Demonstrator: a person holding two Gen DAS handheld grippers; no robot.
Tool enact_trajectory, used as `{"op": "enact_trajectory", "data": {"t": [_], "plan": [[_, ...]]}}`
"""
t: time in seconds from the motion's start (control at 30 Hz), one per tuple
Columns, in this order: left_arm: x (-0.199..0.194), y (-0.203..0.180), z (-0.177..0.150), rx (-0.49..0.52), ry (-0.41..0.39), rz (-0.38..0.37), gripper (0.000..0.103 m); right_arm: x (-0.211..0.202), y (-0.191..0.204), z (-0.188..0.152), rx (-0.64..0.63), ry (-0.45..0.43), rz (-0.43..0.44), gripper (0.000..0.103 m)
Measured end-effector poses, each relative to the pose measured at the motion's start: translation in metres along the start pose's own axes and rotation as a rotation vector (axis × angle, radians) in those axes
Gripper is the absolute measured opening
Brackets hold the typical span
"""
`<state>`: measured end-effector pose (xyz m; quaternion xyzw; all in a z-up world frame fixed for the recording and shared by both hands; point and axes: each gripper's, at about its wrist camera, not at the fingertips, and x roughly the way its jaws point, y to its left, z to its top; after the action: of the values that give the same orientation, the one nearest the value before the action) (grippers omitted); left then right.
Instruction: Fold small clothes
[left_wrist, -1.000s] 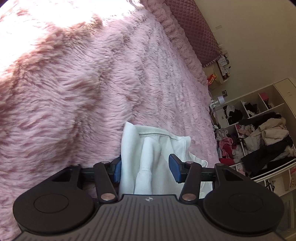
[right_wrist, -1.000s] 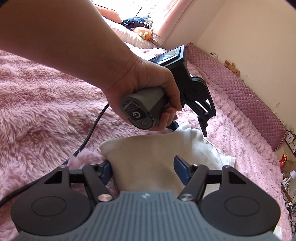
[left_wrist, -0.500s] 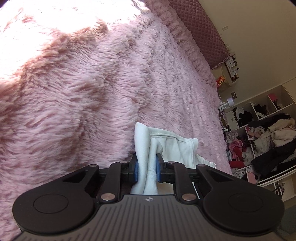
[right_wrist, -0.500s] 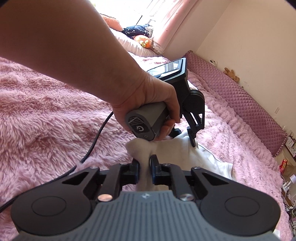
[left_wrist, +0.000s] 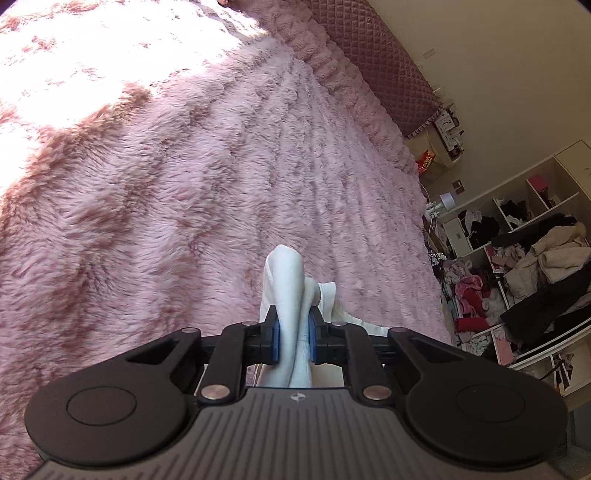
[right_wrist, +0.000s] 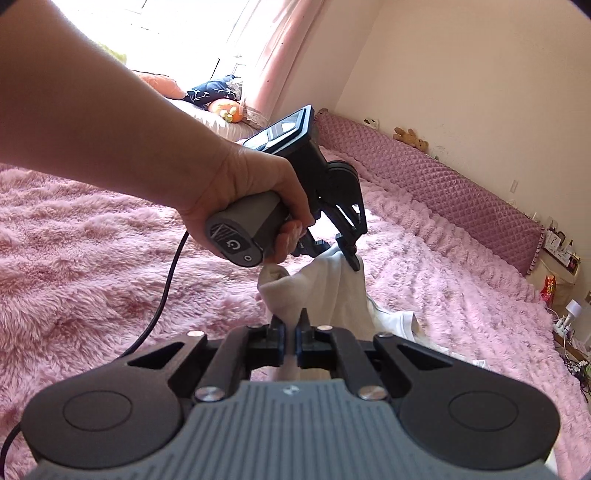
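Observation:
A small white garment (left_wrist: 284, 273) is bunched and lifted off the pink fluffy blanket (left_wrist: 155, 192). My left gripper (left_wrist: 293, 332) has its blue pads pressed on a thick fold of it, the jaws still closing a little. In the right wrist view my right gripper (right_wrist: 290, 325) is shut on another edge of the same white garment (right_wrist: 328, 284), which stretches up between the two tools. The left gripper (right_wrist: 351, 254) shows there too, held by a person's hand (right_wrist: 251, 184), pinching the far corner. The rest of the cloth trails down onto the bed at the right.
A quilted mauve bolster (right_wrist: 443, 192) runs along the wall side of the bed. Open shelves heaped with clothes (left_wrist: 524, 266) stand beyond the bed's foot. A black cable (right_wrist: 166, 291) lies across the blanket on the left. Pillows and a soft toy (right_wrist: 221, 107) sit under the window.
Both grippers went from open around the flat garment to shut on it. Both then rose, pulling the cloth up off the blanket into a bunched ridge.

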<state>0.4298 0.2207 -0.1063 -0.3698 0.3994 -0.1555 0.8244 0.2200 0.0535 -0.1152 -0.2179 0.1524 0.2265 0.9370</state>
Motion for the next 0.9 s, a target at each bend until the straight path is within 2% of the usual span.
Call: {"op": "enact_trajectory", "data": {"t": [0.23, 0.47, 0.67, 0.9], "plan": [[0.011, -0.083, -0.017, 0.098, -0.002, -0.015, 0.015, -0.04, -0.071, -0.006, 0.21, 0.013, -0.093, 0.0], [0.049, -0.17, -0.057, 0.244, 0.023, -0.034, 0.014, -0.082, -0.134, -0.038, 0.358, 0.013, -0.234, 0.0], [0.104, -0.21, -0.098, 0.237, 0.077, -0.061, 0.014, -0.108, -0.176, -0.078, 0.444, 0.029, -0.331, 0.0], [0.144, -0.243, -0.148, 0.354, 0.091, -0.055, 0.014, -0.126, -0.22, -0.14, 0.577, 0.079, -0.42, 0.0]]}}
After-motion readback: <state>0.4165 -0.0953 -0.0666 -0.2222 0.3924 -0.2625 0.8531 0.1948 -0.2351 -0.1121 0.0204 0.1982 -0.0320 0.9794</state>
